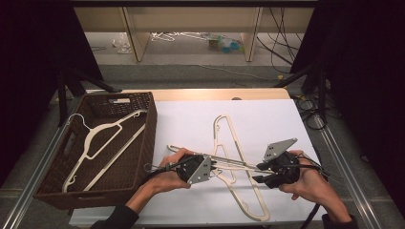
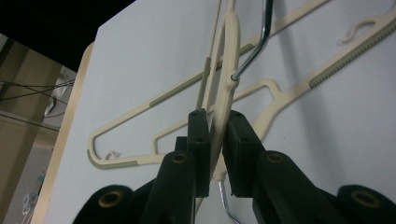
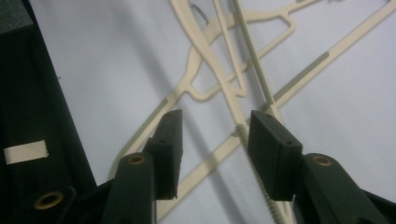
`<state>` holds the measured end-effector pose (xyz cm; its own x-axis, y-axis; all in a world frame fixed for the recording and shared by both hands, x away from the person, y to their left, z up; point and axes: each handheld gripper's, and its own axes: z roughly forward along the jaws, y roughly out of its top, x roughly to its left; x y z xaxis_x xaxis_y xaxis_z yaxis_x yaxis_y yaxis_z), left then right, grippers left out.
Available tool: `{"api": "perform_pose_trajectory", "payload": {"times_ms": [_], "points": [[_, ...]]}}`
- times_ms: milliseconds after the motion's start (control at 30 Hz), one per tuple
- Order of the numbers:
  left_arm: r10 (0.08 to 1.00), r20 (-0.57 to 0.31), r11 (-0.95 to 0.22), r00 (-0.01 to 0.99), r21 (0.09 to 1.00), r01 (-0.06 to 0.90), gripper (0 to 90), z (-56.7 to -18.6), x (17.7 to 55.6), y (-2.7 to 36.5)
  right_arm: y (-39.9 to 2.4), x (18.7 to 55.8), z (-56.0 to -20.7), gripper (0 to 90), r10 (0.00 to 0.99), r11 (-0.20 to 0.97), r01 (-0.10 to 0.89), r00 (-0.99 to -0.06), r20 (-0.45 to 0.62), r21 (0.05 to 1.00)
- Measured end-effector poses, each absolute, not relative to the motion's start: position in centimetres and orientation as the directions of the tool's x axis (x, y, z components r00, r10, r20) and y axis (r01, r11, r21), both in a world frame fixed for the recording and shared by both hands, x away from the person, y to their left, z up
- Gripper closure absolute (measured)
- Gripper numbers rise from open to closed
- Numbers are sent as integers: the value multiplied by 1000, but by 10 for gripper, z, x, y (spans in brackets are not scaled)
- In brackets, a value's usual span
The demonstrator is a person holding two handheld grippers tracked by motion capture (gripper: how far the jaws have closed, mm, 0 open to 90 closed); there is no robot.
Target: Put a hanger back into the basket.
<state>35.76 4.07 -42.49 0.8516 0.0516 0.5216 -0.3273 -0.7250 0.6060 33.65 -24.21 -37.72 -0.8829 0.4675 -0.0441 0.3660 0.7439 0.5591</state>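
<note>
My left gripper is shut on a cream plastic hanger with a metal hook, held a little above the white table. In the left gripper view the jaws pinch that hanger just below its hook. A second cream hanger lies flat under it, crossing it. My right gripper stands open at the raised hanger's other end. In the right gripper view one hanger arm runs between the spread jaws, close to the right-hand one, and no pad presses on it.
A dark wicker basket stands at the table's left with another cream hanger inside. The white sheet covers the table. Black stands and cables flank the table's far corners.
</note>
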Motion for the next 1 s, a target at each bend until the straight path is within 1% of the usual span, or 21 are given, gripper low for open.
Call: {"api": "perform_pose_trajectory", "payload": {"times_ms": [67, 133, 233, 333, 367, 433, 533, 633, 667, 800, 833, 933, 1000], "points": [[76, 521, -730, 850, 610, -309, 822, -421, 359, 42, -239, 330, -369, 484, 473, 725, 355, -880, -52, 590], [113, 511, -727, 852, 627, -280, 829, -415, 362, 44, -236, 327, -364, 458, 476, 703, 351, -878, -44, 618], [176, 503, -714, 846, 657, -242, 844, -404, 366, 48, -233, 325, -363, 421, 476, 689, 366, -879, -10, 625], [236, 462, -692, 855, 698, -186, 855, -392, 370, 52, -232, 325, -368, 401, 483, 666, 363, -876, -6, 652], [261, 441, -681, 859, 715, -161, 856, -388, 371, 53, -232, 325, -368, 394, 494, 669, 384, -869, 5, 637], [305, 382, -637, 873, 763, -111, 856, -380, 374, 57, -232, 326, -372, 386, 506, 651, 378, -863, -5, 658], [350, 318, -597, 881, 800, -51, 856, -369, 378, 62, -234, 326, -376, 370, 524, 625, 389, -852, 6, 677], [398, 243, -541, 885, 841, 13, 856, -360, 379, 67, -235, 325, -377, 365, 523, 622, 392, -852, 14, 678], [409, 217, -523, 886, 852, 33, 857, -356, 379, 69, -235, 324, -378, 365, 538, 611, 395, -843, 7, 686], [456, 91, -451, 885, 881, 142, 856, -342, 374, 76, -234, 322, -381, 363, 526, 615, 396, -850, 19, 682], [462, 72, -441, 884, 883, 158, 856, -338, 373, 78, -233, 322, -383, 362, 536, 600, 394, -844, 16, 696], [486, -2, -384, 874, 897, 216, 857, -326, 370, 87, -232, 321, -385, 357, 521, 613, 395, -853, 26, 684], [492, -30, -361, 870, 903, 235, 857, -319, 368, 92, -231, 320, -387, 347, 522, 604, 391, -852, 25, 694]]}}
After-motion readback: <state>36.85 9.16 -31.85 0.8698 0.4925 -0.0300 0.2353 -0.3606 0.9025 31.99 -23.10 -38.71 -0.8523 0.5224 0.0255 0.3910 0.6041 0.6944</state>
